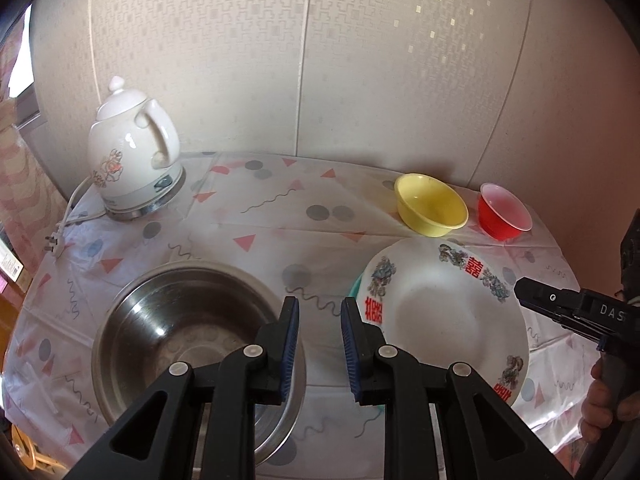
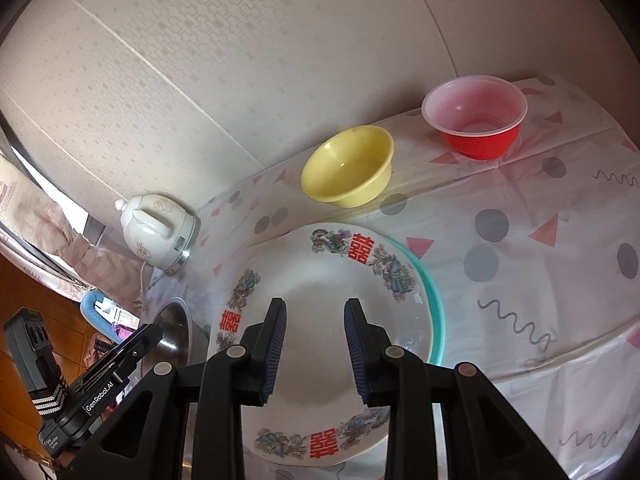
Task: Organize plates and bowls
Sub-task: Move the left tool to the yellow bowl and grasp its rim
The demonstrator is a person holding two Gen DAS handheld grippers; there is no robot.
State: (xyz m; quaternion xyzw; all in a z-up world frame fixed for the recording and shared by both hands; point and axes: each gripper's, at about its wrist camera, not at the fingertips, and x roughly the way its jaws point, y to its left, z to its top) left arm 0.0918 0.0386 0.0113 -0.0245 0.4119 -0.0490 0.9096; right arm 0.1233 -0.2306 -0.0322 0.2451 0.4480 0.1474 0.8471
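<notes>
A white plate with red characters and dragon prints lies on a teal plate at the table's front right; both show in the right wrist view, white on teal. A steel bowl sits front left, its edge in the right wrist view. A yellow bowl and a red bowl stand at the back by the wall. My left gripper is open and empty between steel bowl and white plate. My right gripper is open and empty above the white plate.
A white electric kettle with its cord and plug stands at the back left. The table wears a patterned plastic cloth. A papered wall rises right behind the table.
</notes>
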